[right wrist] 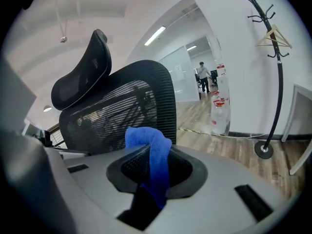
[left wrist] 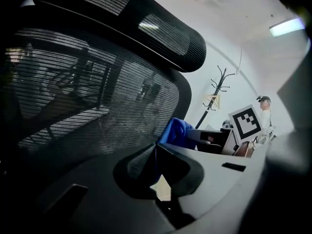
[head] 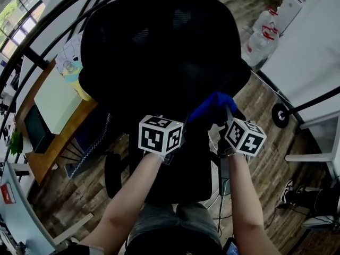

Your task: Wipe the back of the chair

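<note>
A black mesh office chair (head: 164, 52) fills the head view, seen from behind and above. My right gripper (head: 226, 113) is shut on a blue cloth (head: 211, 108), and the cloth lies against the lower right of the mesh back. In the right gripper view the blue cloth (right wrist: 148, 152) hangs folded between the jaws of the right gripper (right wrist: 153, 169), with the chair back (right wrist: 122, 113) and headrest (right wrist: 80, 79) just beyond. My left gripper (head: 169, 122) is close to the mesh back (left wrist: 97, 101). The left gripper (left wrist: 156, 152) stands shut with nothing visible between its jaws, and the blue cloth (left wrist: 178, 130) shows beside it.
A wooden desk (head: 58, 108) with papers stands to the chair's left. Large water bottles (head: 263, 36) sit on the floor at the upper right. A coat stand (right wrist: 273, 82) rises by the white wall, its round base (head: 280, 115) near the chair. A person (right wrist: 202, 74) walks far off.
</note>
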The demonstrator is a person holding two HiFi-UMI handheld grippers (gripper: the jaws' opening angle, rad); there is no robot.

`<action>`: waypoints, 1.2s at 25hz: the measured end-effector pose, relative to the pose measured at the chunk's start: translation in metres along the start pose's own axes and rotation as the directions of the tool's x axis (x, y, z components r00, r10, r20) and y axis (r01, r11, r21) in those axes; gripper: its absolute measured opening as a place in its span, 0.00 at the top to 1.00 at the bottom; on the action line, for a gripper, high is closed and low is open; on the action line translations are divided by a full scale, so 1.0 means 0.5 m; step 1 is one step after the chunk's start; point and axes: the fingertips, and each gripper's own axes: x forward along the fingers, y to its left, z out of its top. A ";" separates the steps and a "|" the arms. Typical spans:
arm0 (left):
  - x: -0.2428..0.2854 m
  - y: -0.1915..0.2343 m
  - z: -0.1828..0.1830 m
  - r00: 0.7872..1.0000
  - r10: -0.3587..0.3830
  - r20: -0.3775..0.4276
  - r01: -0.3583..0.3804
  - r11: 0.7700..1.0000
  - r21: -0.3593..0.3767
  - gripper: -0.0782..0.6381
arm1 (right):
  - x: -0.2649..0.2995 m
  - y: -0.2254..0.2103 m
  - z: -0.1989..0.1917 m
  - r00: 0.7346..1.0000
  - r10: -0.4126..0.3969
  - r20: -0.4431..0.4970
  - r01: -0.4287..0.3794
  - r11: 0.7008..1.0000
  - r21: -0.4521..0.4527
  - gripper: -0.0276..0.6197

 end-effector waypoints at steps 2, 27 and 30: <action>-0.007 0.003 -0.005 1.000 0.002 0.001 -0.002 1.000 -0.009 0.87 | -0.013 0.001 -0.003 1.000 -0.004 0.009 0.004 1.000 0.011 0.81; -0.278 0.219 -0.145 0.968 0.249 0.030 -0.239 0.952 -0.192 0.87 | -0.011 0.476 -0.192 0.898 0.403 -0.176 -0.420 0.904 -0.075 0.81; -0.320 0.265 -0.165 0.954 0.298 0.032 -0.283 0.932 -0.227 0.87 | 0.019 0.544 -0.224 0.869 0.446 -0.215 -0.469 0.881 -0.065 0.82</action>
